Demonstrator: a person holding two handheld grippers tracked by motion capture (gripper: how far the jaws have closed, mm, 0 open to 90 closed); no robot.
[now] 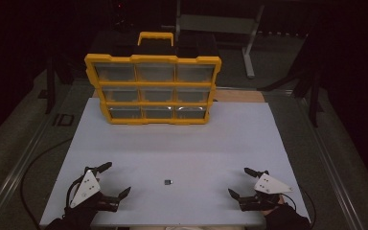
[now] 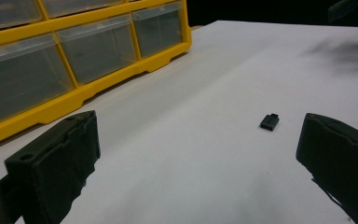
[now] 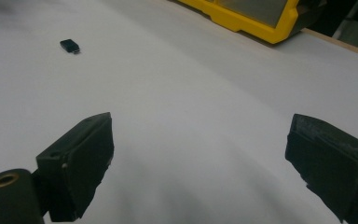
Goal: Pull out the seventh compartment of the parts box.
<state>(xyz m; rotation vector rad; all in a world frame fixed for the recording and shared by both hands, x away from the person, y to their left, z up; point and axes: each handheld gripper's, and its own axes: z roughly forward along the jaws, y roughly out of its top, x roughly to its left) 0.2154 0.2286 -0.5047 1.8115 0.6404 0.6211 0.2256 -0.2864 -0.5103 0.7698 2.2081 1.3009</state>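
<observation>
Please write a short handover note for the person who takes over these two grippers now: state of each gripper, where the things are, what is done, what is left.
Left gripper: open, holds nothing, at the near left of the white board.
Right gripper: open, holds nothing, at the near right.
Small black part: lies flat on the board between the two grippers, touched by neither.
Yellow drawer organizer: stands at the far edge, all drawers look closed.
Done: nothing visible yet.
Left: probably pick up the part and put it in a drawer.
</observation>
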